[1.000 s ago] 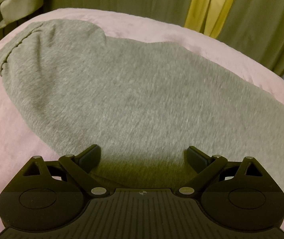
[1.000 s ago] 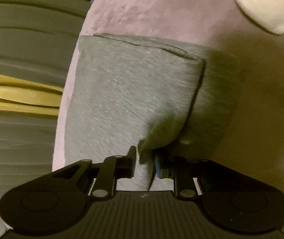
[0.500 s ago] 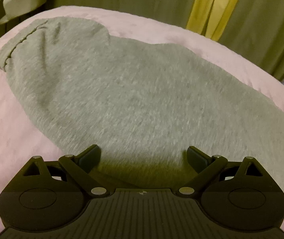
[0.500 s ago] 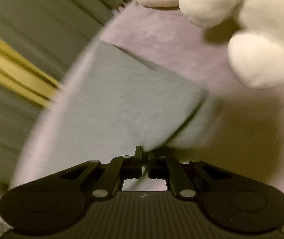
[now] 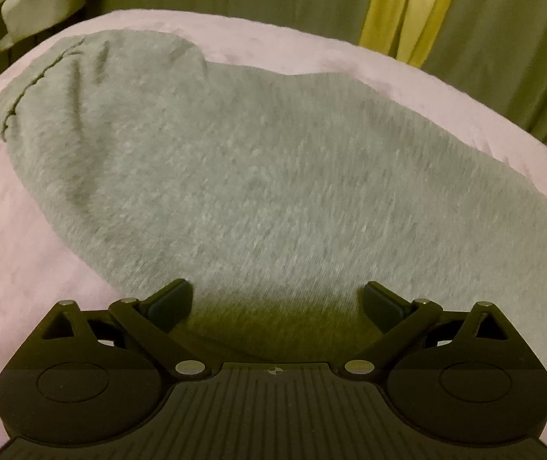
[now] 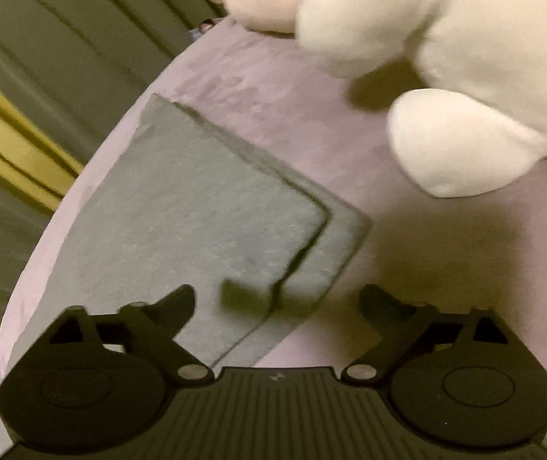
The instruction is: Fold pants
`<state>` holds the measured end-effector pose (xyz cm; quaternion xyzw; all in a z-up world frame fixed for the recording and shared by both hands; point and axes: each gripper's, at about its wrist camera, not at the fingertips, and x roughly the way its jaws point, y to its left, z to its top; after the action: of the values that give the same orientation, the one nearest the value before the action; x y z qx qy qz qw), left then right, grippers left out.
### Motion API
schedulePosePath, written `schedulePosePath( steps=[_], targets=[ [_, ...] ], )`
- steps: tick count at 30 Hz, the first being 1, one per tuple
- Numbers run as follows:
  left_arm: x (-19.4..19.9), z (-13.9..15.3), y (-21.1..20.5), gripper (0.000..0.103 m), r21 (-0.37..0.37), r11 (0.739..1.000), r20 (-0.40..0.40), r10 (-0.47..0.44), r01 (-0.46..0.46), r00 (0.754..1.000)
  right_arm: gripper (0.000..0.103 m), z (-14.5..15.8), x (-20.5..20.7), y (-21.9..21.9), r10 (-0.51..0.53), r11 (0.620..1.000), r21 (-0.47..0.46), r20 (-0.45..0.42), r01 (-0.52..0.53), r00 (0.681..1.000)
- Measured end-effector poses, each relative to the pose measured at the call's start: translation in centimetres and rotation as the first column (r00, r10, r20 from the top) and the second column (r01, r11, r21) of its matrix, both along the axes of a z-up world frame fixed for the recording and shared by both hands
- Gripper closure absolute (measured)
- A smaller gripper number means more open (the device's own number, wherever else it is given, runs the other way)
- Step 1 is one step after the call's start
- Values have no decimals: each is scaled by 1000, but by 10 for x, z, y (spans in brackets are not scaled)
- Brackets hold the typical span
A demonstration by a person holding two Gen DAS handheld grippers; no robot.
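Change: right claw (image 6: 277, 299), pinched on the cloth a second ago, now gapes wide and empty.
Bed: pink plush bed cover (image 5: 12, 253) carries everything.
Pants: grey knit pants (image 5: 273, 191) lie lengthwise, legs stacked, hems (image 6: 312, 237) nearly flush.
Toy: white plush toy (image 6: 465, 76) sits near the hems.
Left claw (image 5: 275, 301): wide open, holding nothing, over the cloth.
Progress: lengthwise fold looks done; crosswise folds remain.

Grey knit pants (image 5: 273, 176) lie flat across the middle of the left wrist frame, the gathered waistband (image 5: 24, 88) at upper left. In the right wrist frame they fill the lower left, folded double, the top layer's edge (image 6: 312, 211) stopping short of the bottom layer's.
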<state>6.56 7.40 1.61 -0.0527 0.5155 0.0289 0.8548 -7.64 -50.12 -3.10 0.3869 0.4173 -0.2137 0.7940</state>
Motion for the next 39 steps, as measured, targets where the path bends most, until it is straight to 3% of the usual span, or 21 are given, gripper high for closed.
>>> schedulePosePath(
  steps=[3, 7, 9, 11, 12, 13, 14, 20, 24, 27, 33, 39],
  targets=[
    [0, 0, 0, 3, 2, 1000, 3, 1, -1, 1000, 6, -1, 2, -4, -6, 998, 59, 49, 4, 999],
    [1, 1, 5, 3, -15, 1000, 8, 18, -18, 1000, 6, -13, -5, -18, -131, 975, 197, 114, 107, 985],
    [0, 2, 8, 3, -25, 999, 19, 36, -35, 999, 9, -14, -6, -19, -154, 970, 210, 129, 124, 980],
    [0, 3, 13, 3, -46, 998, 25, 54, -53, 998, 24, -10, -5, -16, -134, 979, 172, 123, 112, 983],
    [-1, 4, 16, 3, -58, 996, 30, 68, -66, 997, 56, -9, -4, -15, -119, 983, 157, 123, 99, 985],
    [-1, 5, 19, 3, -72, 994, 33, 82, -80, 996, 78, -11, -3, -15, -116, 981, 167, 114, 96, 987],
    [-1, 6, 23, 3, -87, 992, 33, 95, -92, 995, 79, -15, -4, -16, -124, 976, 192, 103, 102, 987],
    [-4, 6, 49, 3, -197, 959, 45, 215, -203, 975, 74, -28, -15, -22, -200, 943, 298, 145, 149, 969],
    [-2, 3, 57, 3, -197, 947, 23, 263, -253, 965, 49, -31, -16, -21, -239, 922, 352, 186, 162, 953],
    [2, 0, 58, 3, -190, 947, 7, 264, -258, 965, 40, -30, -12, -18, -241, 921, 353, 186, 164, 953],
    [9, -11, 62, 3, -204, 933, -65, 291, -298, 955, 29, -30, -13, -20, -269, 907, 381, 194, 180, 943],
    [5, -12, 73, 3, -257, 906, -71, 329, -336, 942, 28, -26, -13, -20, -273, 906, 383, 198, 182, 942]
  ],
)
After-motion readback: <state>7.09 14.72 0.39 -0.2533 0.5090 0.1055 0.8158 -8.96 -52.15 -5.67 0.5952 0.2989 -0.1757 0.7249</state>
